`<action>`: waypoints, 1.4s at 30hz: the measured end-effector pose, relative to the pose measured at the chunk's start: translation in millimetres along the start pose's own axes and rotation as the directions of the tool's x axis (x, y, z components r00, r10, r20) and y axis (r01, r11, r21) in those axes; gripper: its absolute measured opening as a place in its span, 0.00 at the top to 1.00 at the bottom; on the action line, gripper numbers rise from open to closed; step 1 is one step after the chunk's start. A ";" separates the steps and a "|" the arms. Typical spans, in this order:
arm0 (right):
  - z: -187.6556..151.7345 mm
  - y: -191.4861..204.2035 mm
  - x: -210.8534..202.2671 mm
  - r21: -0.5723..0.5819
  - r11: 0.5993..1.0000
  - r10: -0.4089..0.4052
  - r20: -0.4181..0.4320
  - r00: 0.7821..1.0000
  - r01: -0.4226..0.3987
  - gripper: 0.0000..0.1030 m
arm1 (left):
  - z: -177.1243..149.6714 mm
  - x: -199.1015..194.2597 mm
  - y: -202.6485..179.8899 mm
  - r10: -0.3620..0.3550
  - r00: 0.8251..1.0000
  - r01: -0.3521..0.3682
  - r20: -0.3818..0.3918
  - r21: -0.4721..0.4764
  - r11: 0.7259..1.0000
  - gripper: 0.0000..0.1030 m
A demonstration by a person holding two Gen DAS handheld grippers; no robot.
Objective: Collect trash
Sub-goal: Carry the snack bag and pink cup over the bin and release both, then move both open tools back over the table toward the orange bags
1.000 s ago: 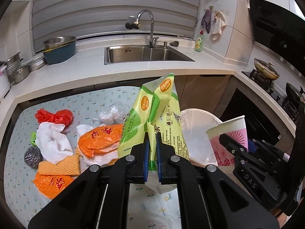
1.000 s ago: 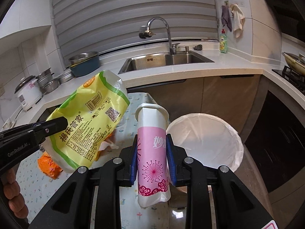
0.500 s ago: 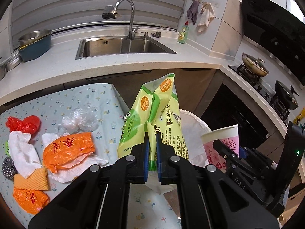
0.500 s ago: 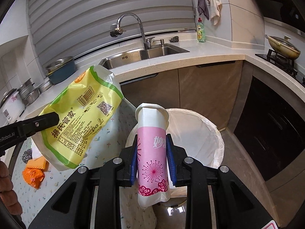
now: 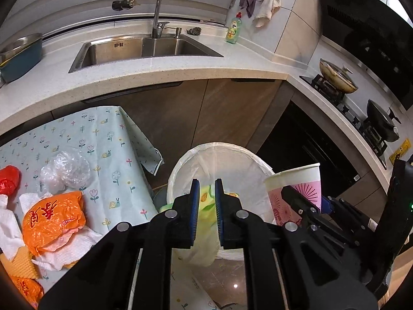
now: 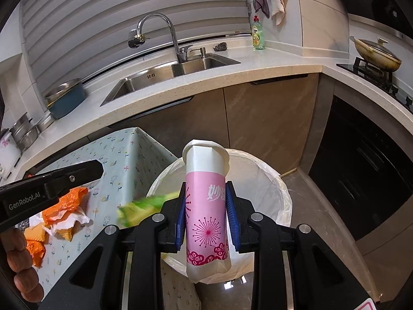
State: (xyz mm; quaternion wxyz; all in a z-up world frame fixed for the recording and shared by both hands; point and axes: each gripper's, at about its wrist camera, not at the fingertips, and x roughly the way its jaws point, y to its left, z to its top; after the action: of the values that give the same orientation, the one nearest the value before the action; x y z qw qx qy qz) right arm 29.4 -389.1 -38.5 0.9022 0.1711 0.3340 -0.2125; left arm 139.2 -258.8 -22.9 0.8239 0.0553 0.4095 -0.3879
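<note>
A white-lined trash bin [image 5: 227, 152] [image 6: 271, 178] stands on the floor beside the table. My left gripper [image 5: 207, 199] is open above the bin's left rim. The yellow-green snack bag [image 5: 206, 201] [image 6: 144, 205] is loose below it, blurred, dropping into the bin. My right gripper [image 6: 206, 206] is shut on a squashed pink-and-white paper cup [image 6: 206, 204] [image 5: 296, 188] over the bin's near side. On the flowered tablecloth [image 5: 103, 134] lie an orange bag [image 5: 51, 217], white tissue [image 5: 67, 248], crumpled clear plastic [image 5: 64, 170] and a red bag [image 5: 9, 180].
The kitchen counter with sink [image 5: 144, 46] and faucet runs behind. A dish soap bottle [image 5: 233, 29] stands at the back. A stove with pans [image 5: 335, 77] is on the right. Dark cabinet fronts rise behind the bin. An orange waffle cloth [image 5: 18, 266] lies at the table's left.
My left gripper has opened and let go of the yellow-green bag, which is falling into the bin. Both grippers have moved right, over the bin. The cup stays gripped.
</note>
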 end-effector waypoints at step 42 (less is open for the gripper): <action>-9.0 129.4 -33.3 -0.168 0.976 0.144 0.039 0.989 -0.136 0.40 | -64.5 -128.8 138.1 0.349 0.931 -0.322 0.105 -0.215 0.922 0.29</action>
State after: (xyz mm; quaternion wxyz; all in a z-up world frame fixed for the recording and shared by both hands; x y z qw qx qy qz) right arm 66.1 -266.0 -0.9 0.9342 0.1136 0.3145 -0.1245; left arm 146.2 -60.2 -4.2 0.9065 0.0165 0.3706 -0.2018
